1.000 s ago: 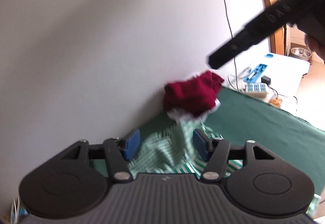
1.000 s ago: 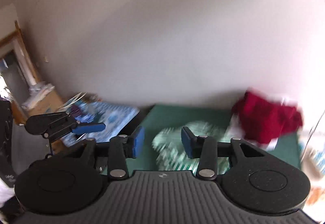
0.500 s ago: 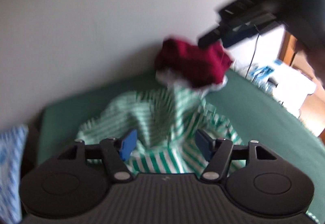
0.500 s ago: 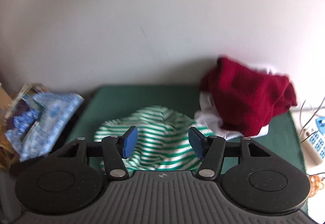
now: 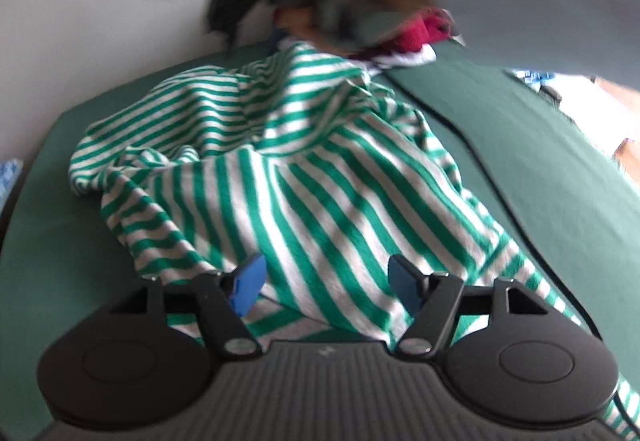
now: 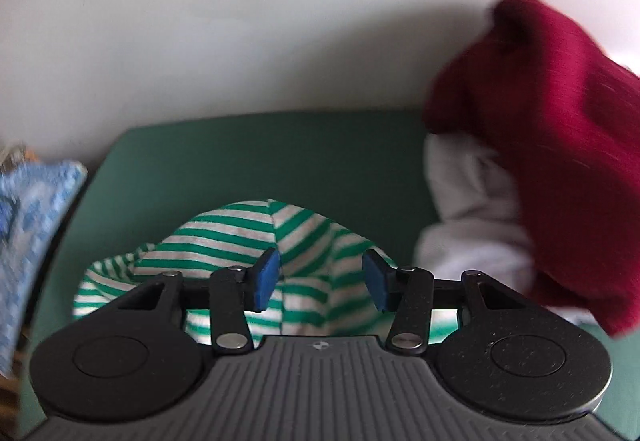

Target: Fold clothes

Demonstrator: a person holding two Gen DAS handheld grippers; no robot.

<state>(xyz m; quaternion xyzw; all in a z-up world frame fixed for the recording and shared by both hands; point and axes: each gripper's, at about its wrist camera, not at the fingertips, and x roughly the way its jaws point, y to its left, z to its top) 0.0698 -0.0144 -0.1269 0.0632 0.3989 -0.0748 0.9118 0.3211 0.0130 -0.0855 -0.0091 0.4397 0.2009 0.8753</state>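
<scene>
Right wrist view: your right gripper (image 6: 320, 281) closing, left gripper (image 5: 324, 283) opening, both empty over one green-and-white striped garment (image 5: 304, 169); one crimson knit (image 6: 560, 145) upper right.

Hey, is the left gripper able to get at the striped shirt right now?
Probably yes. The left gripper hangs just over the crumpled striped shirt, its fingers opening with nothing visibly between them and the cloth. The right gripper is over the shirt's far edge.

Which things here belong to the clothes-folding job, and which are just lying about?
Job: striped shirt, crumpled on the green table; maroon garment and white garment, piled by the wall.

Lying about: blue patterned cloth, off the table's left edge.
</scene>
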